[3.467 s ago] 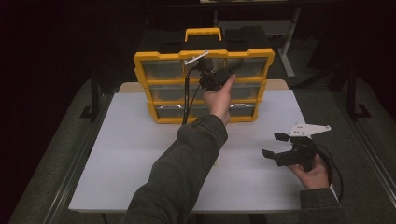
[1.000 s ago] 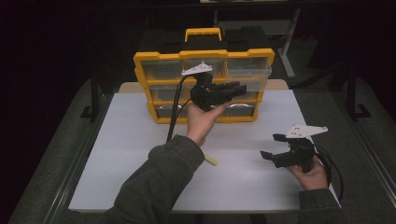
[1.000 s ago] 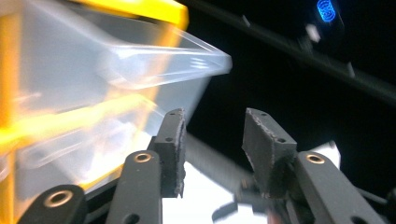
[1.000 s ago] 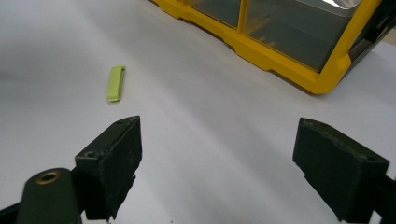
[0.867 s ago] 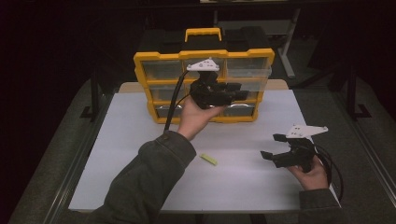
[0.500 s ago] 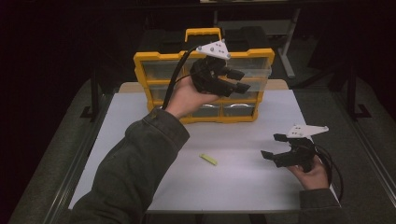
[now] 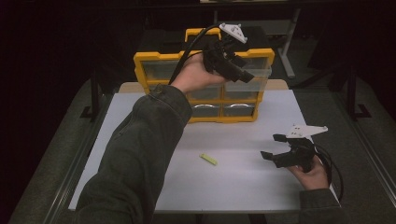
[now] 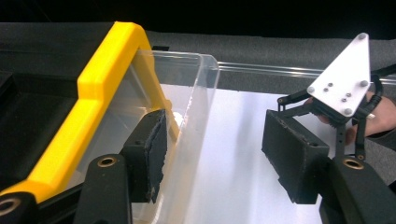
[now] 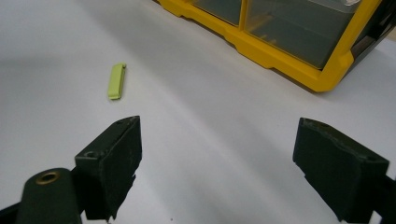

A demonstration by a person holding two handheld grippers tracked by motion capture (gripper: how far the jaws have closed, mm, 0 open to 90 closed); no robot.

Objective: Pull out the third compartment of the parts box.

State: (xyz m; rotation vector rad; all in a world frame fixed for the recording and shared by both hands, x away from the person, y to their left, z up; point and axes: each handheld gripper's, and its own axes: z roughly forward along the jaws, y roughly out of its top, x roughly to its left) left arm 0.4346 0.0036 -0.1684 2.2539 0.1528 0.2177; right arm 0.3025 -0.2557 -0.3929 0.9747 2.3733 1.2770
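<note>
My left gripper (image 7: 233,65), jaws just opening, empty, straddles the clear plastic drawer (image 8: 187,93) of the yellow organiser box (image 7: 205,112); my right gripper (image 7: 280,149) waits, jaws released.

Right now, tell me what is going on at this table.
A person holds a gripper in each hand. The left gripper is raised at the top right drawer of the yellow organizer; the clear drawer is pulled out, and the jaws have just been opening, one pad inside the drawer. The right gripper rests open low over the white table. A small green piece lies loose there.
</note>
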